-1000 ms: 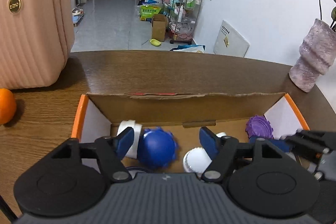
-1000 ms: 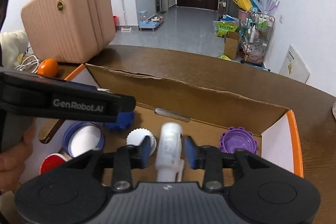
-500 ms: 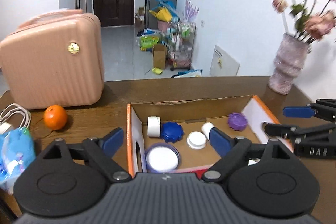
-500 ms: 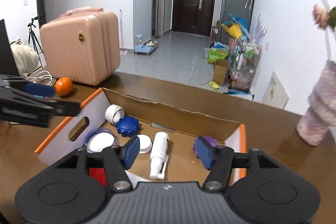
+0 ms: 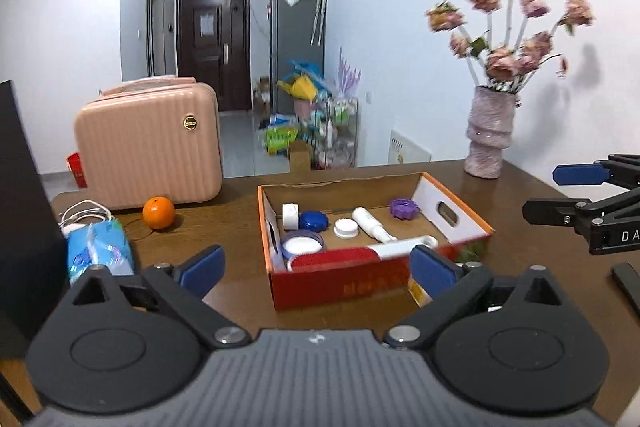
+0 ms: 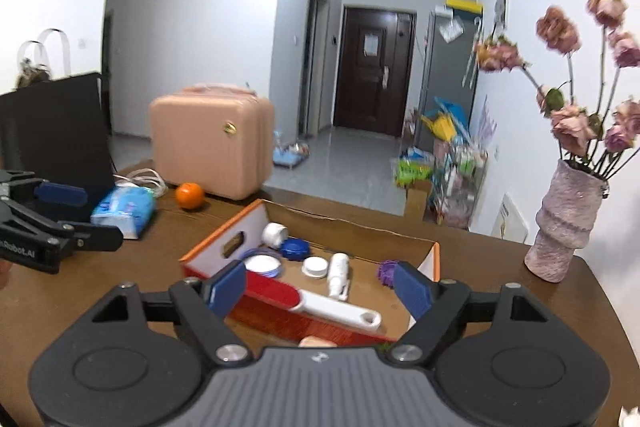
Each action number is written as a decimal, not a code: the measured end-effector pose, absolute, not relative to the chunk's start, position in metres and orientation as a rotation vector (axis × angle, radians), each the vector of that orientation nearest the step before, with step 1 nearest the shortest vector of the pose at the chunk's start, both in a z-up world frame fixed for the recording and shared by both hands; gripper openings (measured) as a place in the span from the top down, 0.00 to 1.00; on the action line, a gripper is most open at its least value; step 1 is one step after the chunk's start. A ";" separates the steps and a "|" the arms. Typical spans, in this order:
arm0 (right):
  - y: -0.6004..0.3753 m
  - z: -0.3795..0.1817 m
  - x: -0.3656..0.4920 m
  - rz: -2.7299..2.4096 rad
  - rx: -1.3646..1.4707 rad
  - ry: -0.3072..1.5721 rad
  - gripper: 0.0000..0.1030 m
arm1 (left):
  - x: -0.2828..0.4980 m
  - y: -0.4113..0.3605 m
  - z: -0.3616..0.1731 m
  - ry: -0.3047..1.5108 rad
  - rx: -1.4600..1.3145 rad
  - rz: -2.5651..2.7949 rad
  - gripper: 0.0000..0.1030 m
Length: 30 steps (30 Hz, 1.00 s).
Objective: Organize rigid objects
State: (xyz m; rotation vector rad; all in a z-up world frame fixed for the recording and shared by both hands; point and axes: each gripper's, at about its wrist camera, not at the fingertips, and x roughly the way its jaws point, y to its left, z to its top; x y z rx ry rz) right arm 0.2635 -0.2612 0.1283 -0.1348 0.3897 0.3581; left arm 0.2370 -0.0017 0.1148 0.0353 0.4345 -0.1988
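Pulled back and up from the orange-rimmed cardboard box (image 5: 456,213) on the brown wooden table (image 5: 224,219); left gripper (image 5: 316,263) and right gripper (image 6: 320,285) both spread wide, empty. Could knock the pink ribbed vase (image 6: 564,223) swinging right. Holds red-and-white lint brush (image 6: 308,301), white spray bottle (image 6: 339,273), blue-rimmed lid (image 5: 302,245), blue cap (image 5: 314,221), white cap (image 5: 346,228), purple cap (image 5: 403,207).

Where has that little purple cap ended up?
The purple cap lies inside the cardboard box, at its far right corner in the left wrist view, just right of the white bottle and on the side toward the flower vase.
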 end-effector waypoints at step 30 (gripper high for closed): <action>-0.308 -0.002 0.122 0.216 0.055 0.376 0.13 | 0.154 -0.048 0.008 0.551 0.029 -0.212 0.00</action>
